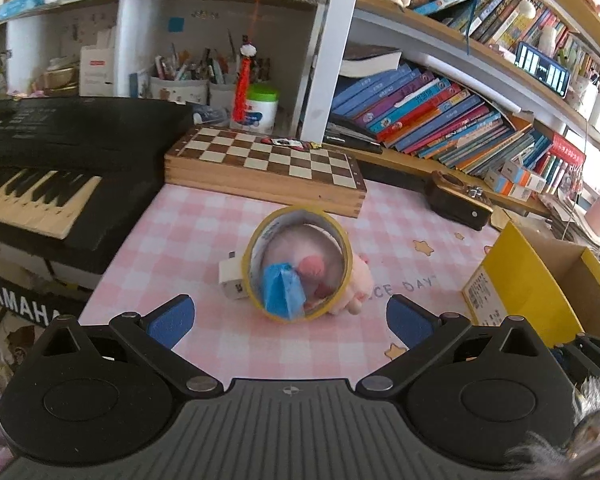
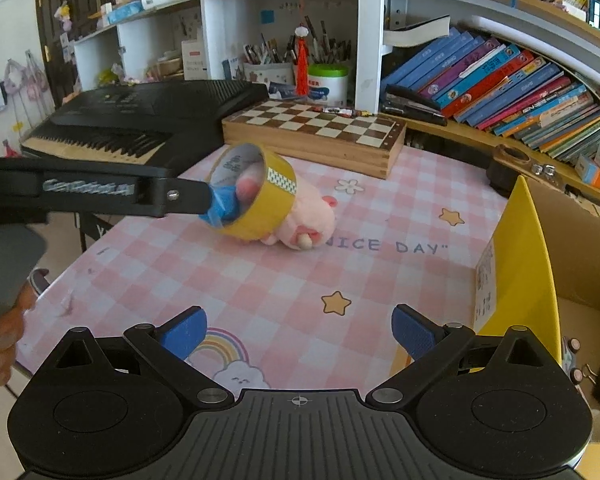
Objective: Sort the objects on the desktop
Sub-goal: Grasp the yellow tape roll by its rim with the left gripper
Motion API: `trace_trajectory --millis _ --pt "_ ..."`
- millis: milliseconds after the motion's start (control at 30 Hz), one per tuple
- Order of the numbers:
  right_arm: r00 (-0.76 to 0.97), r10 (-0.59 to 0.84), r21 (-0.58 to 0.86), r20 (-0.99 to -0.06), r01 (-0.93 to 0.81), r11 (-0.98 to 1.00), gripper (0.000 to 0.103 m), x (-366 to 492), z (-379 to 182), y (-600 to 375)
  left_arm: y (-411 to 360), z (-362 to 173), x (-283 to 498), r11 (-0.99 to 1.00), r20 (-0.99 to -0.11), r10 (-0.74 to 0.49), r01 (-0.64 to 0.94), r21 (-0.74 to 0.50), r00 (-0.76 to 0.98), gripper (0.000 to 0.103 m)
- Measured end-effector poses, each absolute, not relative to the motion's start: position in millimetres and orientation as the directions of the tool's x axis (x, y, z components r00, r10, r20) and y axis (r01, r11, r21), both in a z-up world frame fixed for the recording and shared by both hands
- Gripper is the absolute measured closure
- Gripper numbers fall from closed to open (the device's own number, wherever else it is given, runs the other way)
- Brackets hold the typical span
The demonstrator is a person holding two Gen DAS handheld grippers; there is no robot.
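Note:
A yellow tape roll (image 2: 256,194) hangs in the air, gripped at its lower rim by the blue fingertips (image 2: 222,204) of a black gripper coming in from the left. The left wrist view shows the roll (image 1: 300,266) face on, with a blue finger (image 1: 284,290) inside it. A pink plush toy (image 2: 308,218) lies on the pink checked mat (image 2: 260,280) behind the roll. A white charger plug (image 1: 232,280) lies left of the plush. The left camera's own near jaws (image 1: 290,326) stand wide apart. My right gripper (image 2: 298,332) is open and empty above the mat.
A yellow cardboard box (image 2: 540,280) stands open at the right, with small items inside. A wooden chess board (image 2: 312,132) lies behind the mat. A black keyboard (image 2: 140,120) sits at the left. Bookshelves (image 2: 500,80) fill the back right.

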State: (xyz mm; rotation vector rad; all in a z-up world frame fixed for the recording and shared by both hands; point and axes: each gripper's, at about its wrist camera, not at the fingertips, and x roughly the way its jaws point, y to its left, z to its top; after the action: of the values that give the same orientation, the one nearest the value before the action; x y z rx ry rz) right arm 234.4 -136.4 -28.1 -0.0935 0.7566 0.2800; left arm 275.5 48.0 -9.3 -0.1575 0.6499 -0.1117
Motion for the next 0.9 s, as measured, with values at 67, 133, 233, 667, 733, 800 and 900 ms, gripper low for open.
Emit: trace_trajectory --millis 67,133,233,667,733,800,900 --pt "0.688 0.217 0.016 -0.692 -0.286 0.958 0.004 238 -30 -137 46 -13 287 0.979 -0.584 -0.174 0.073 -0.193 0.793 0.000" --pt "0.685 0.218 0.016 -0.695 -0.288 0.958 0.004 241 -31 -138 42 -16 297 0.978 -0.582 -0.180 0.083 -0.190 0.793 0.000" --pt "0.680 0.221 0.019 -0.699 -0.291 0.956 0.004 246 -33 -139 38 -25 316 0.982 -0.595 -0.171 0.086 -0.169 0.785 0.000" --pt "0.655 0.225 0.020 -0.721 -0.305 0.952 0.004 257 -39 -142 28 -48 348 0.978 -0.648 -0.205 0.136 -0.156 0.734 0.021" --pt "0.653 0.226 0.022 -0.723 -0.305 0.952 0.004 258 -39 -143 25 -43 340 0.975 -0.638 -0.222 0.158 -0.156 0.737 0.021" --pt "0.650 0.228 0.025 -0.725 -0.306 0.952 0.004 258 -40 -143 24 -37 327 0.969 -0.625 -0.248 0.178 -0.174 0.740 0.021" --pt "0.644 0.231 0.029 -0.729 -0.309 0.951 0.004 258 -41 -142 24 -26 308 0.957 -0.605 -0.287 0.191 -0.218 0.743 0.021"
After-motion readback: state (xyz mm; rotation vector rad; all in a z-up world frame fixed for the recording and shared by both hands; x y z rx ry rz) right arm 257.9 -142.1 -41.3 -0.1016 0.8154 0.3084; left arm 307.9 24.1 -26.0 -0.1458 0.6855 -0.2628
